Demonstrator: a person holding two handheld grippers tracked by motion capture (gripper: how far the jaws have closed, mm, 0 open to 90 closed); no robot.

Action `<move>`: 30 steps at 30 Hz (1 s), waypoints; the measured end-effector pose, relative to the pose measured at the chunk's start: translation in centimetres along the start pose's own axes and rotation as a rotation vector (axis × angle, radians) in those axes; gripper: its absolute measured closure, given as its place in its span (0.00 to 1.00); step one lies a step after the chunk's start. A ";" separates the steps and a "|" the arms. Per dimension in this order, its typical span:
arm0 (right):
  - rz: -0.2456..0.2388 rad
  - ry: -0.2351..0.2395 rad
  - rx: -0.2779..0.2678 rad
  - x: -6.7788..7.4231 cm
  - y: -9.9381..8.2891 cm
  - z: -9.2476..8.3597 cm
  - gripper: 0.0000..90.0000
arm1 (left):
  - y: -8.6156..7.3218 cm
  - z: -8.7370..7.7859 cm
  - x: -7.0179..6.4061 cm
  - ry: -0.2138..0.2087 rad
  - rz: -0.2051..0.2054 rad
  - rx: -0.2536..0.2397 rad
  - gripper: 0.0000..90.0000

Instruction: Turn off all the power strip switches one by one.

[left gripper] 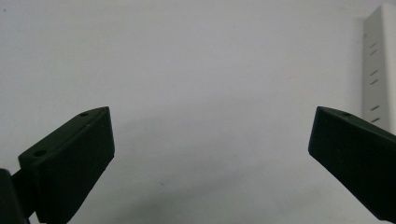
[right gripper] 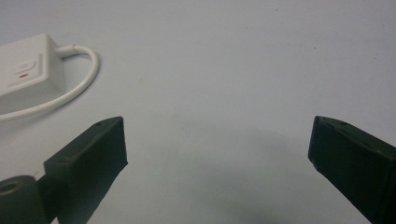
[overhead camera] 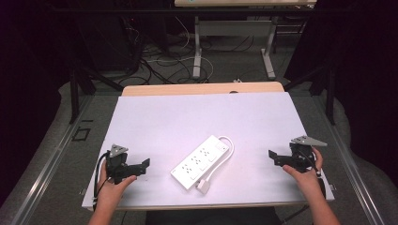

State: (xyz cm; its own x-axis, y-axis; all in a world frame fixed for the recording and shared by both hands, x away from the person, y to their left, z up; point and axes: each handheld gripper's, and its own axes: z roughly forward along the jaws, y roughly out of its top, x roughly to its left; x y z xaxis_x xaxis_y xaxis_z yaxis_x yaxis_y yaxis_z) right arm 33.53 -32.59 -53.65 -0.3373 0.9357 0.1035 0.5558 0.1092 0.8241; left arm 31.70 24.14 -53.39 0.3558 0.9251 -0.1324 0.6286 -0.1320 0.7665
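Note:
A white power strip (overhead camera: 201, 161) lies at an angle in the middle of the white table top (overhead camera: 187, 117), its cable looped round the far end and its plug (overhead camera: 203, 185) by the near end. My left gripper (overhead camera: 144, 164) rests near the front left, held in a hand, jaws wide open and empty (left gripper: 212, 135); the strip's edge (left gripper: 377, 70) shows at that view's right. My right gripper (overhead camera: 272, 157) sits at the front right, also open with nothing between its jaws (right gripper: 217, 140). The strip's switch end (right gripper: 28, 70) and cable (right gripper: 86, 77) lie ahead to its left.
A wooden strip (overhead camera: 202, 89) edges the table's far side. Beyond it are desk legs (overhead camera: 197, 47) and tangled cables (overhead camera: 155, 65) on the floor. Dark frame posts (overhead camera: 74, 93) stand at both sides.

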 end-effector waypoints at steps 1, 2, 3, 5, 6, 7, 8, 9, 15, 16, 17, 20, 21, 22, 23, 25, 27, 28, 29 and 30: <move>0.000 0.000 0.000 0.0 0.0 0.0 0.04 | 0.0 0.0 0.0 0.000 0.000 0.000 0.00; -0.007 0.004 -0.002 0.3 -0.1 -0.3 0.04 | 0.2 -0.3 -0.4 -0.009 0.019 -0.026 0.00; -0.006 -0.006 -0.012 0.5 0.0 -0.3 0.04 | 0.2 -0.3 -0.4 -0.009 0.019 -0.026 0.00; -0.019 0.004 -0.005 0.8 0.1 -0.4 0.04 | 0.4 -0.4 -0.7 -0.018 0.018 -0.045 0.00; -0.025 0.006 0.001 1.0 0.2 -0.5 0.04 | 0.5 -0.5 -0.8 -0.020 0.018 -0.049 0.00; -0.034 0.007 -0.005 1.3 0.2 -0.4 0.05 | 0.6 -0.5 -0.8 -0.024 0.017 -0.056 0.00; -0.044 0.001 -0.008 1.5 0.3 -0.5 0.05 | 0.6 -0.6 -0.9 -0.033 0.011 -0.062 0.01; -0.052 0.000 -0.013 1.8 0.4 -0.4 0.05 | 0.6 -0.7 -1.0 -0.037 0.009 -0.066 0.01; -0.085 0.029 0.017 3.1 0.8 -0.4 0.05 | 0.7 -0.9 -1.5 -0.043 0.009 -0.056 0.01; -0.100 0.031 0.024 3.5 0.9 -0.4 0.05 | 0.7 -1.0 -1.6 -0.042 0.013 -0.054 0.01; -0.124 0.057 0.037 4.1 1.0 -0.3 0.05 | 0.7 -1.0 -1.7 -0.043 0.015 -0.062 0.01; -0.132 0.081 0.048 4.8 1.2 -0.2 0.05 | 0.8 -1.1 -2.0 -0.047 0.020 -0.062 0.01; -0.145 0.095 0.062 5.4 1.3 -0.1 0.05 | 0.8 -1.1 -2.1 -0.047 0.023 -0.062 0.02; -0.151 0.102 0.070 5.7 1.4 0.1 0.05 | 0.8 -1.2 -2.1 -0.046 0.024 -0.062 0.02; -0.151 0.102 0.070 5.7 1.4 0.1 0.05 | 0.8 -1.2 -2.2 -0.047 0.022 -0.061 0.02; -0.179 0.108 0.089 6.5 1.7 0.4 0.05 | 0.8 -1.2 -2.3 -0.049 0.021 -0.060 0.02; -0.194 0.115 0.098 7.0 2.1 0.6 0.05 | 0.8 -1.2 -2.3 -0.049 0.023 -0.059 0.03; -0.197 0.124 0.102 7.2 2.2 0.7 0.05 | 0.8 -1.2 -2.4 -0.048 0.026 -0.060 0.03; -0.197 0.124 0.102 7.2 2.2 0.7 0.05 | 0.7 -1.2 -2.4 -0.048 0.027 -0.057 0.03; -0.218 0.122 0.100 7.5 2.6 1.0 0.05 | 0.7 -1.2 -2.5 -0.048 0.027 -0.059 0.04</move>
State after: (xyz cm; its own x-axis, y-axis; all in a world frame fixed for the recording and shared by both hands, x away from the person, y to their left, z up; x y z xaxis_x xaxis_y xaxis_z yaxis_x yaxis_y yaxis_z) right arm 33.16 -24.92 -51.27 -0.5431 0.8396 0.0007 0.5300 0.3422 0.7759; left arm 30.44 22.18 -51.74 0.4056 0.9032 -0.1401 0.5769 -0.1341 0.8057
